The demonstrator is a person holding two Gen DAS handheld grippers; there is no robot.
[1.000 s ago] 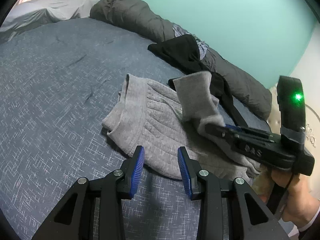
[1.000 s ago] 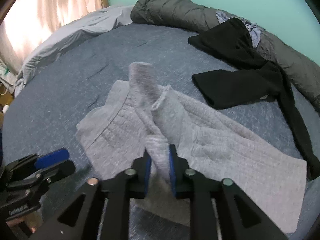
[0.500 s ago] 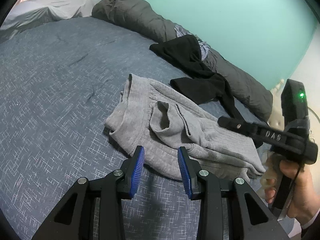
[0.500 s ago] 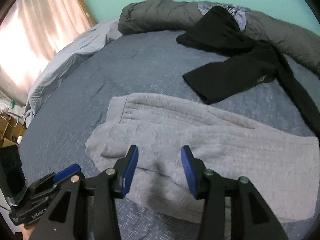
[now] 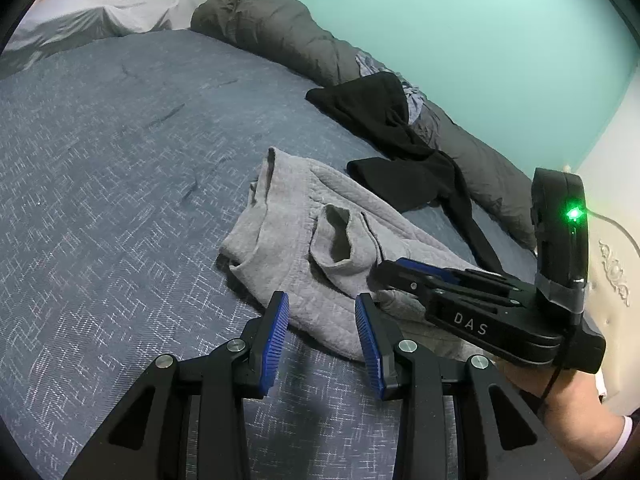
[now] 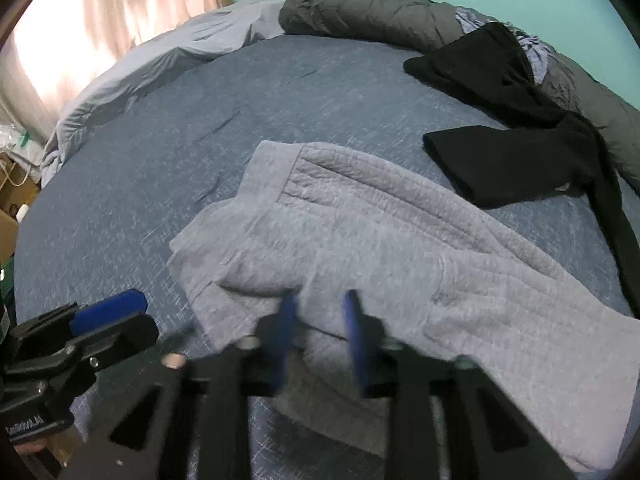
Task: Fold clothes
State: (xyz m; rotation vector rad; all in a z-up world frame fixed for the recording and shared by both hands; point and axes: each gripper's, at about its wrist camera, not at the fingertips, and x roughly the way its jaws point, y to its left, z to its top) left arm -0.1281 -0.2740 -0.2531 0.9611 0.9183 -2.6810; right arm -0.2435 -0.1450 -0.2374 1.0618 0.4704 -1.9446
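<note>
A grey quilted garment (image 5: 304, 240) (image 6: 380, 240) lies spread on the blue bedspread (image 5: 100, 200) (image 6: 200, 120), one cuffed end flopped over on top of it. A black garment (image 5: 400, 148) (image 6: 508, 120) lies behind it, partly on the rolled duvet. My left gripper (image 5: 322, 322) hovers open just short of the grey garment's near hem, nothing between its blue pads. My right gripper (image 6: 318, 324) is open and blurred, low over the garment's near edge. In the left wrist view the right gripper (image 5: 404, 266) reaches over the grey cloth from the right, held by a hand (image 5: 568, 404).
A rolled dark grey duvet (image 5: 280, 36) (image 6: 360, 4) runs along the teal wall. A pale grey pillow area (image 5: 100, 12) (image 6: 160, 52) lies at the far left. Curtains (image 6: 100, 12) and boxes (image 6: 12, 184) stand beyond the bed's left side.
The right gripper was shut on the grey garment's cuffed end and holding it up; it let go, the cuff dropped onto the garment, and the gripper has come down low again. The left gripper barely moved.
</note>
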